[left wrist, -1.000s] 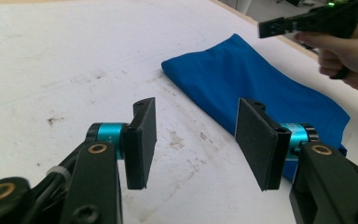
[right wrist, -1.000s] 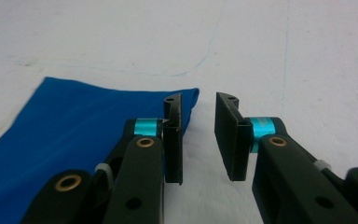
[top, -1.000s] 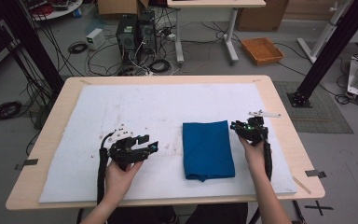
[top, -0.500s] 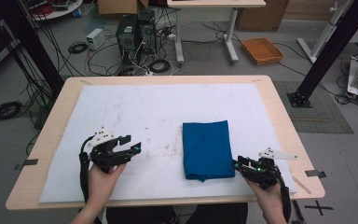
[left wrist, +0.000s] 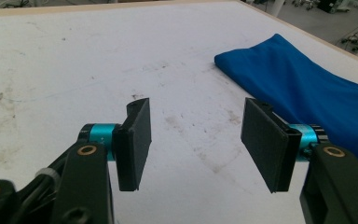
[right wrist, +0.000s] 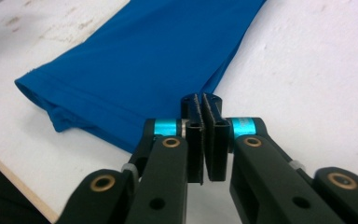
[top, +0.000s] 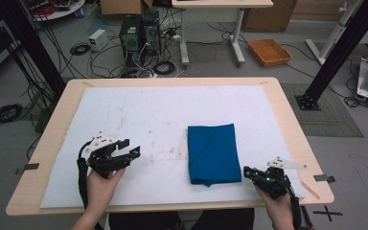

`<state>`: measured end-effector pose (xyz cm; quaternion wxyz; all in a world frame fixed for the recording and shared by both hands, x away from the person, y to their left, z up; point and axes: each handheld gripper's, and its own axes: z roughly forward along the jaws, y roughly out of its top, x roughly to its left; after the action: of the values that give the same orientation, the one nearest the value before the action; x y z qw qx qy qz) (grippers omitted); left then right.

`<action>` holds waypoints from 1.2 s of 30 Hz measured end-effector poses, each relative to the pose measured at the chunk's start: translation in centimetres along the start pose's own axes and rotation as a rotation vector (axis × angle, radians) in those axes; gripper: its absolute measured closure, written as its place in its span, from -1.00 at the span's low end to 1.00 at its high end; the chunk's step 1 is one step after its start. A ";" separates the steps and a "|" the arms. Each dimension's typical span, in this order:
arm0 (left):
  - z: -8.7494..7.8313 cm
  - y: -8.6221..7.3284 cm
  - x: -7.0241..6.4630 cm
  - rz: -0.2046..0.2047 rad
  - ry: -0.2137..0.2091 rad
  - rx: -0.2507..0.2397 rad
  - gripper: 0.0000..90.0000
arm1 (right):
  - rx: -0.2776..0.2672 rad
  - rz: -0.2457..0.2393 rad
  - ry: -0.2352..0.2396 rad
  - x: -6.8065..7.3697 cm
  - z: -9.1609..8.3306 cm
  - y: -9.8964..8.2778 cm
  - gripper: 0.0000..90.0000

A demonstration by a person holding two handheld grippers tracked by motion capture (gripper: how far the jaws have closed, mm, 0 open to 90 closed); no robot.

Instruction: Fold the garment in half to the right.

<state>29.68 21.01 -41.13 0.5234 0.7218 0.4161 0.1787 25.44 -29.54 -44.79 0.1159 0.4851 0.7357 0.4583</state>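
Rectangular light wooden table [top: 287, 115], covered across nearly its whole top with a stained white felt mat [top: 139, 115]. Flat on the mat, between the two grippers and nearer the right one: a folded deep-blue fabric cloth [top: 213, 153], rectangular, long side running away from the person.

Left gripper [top: 127, 152]: held low over the mat, well apart from the cloth's left edge, pointed toward it. Jaws spread wide in the left gripper view, flat black pads [left wrist: 137, 140] facing each other, only bare stained mat between them. Nothing gripped. Cloth visible beyond and to the right of the right-hand pad, not touching.

Right gripper [top: 247, 171]: held just beside the cloth's near right corner. Jaws just closed further, pads [right wrist: 195, 140] now pressed almost together with a thin slit between. Tips [right wrist: 204, 100] set at the cloth's hemmed edge; cannot tell whether fabric is pinched between the pads. Folded near corner of the cloth lying to the left of the fingers, hem doubled over, bare mat to the right.
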 end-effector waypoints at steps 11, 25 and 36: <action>-0.8 2.4 2.0 0.047 0.009 -0.041 -0.20 | -0.139 -0.092 -0.078 -1.5 -0.9 4.8 -0.04; -1.0 2.5 4.3 0.087 0.047 -0.041 -0.24 | -0.136 -0.101 -0.125 -4.3 1.2 8.7 -0.34; -1.2 1.7 4.7 0.084 0.068 -0.041 -0.24 | -0.147 -0.061 -0.186 -6.0 0.6 8.0 -0.35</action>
<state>32.29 25.30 -39.98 0.5157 0.7213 0.3990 0.2336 33.71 -33.26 -40.44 0.2329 0.4931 0.7006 0.4602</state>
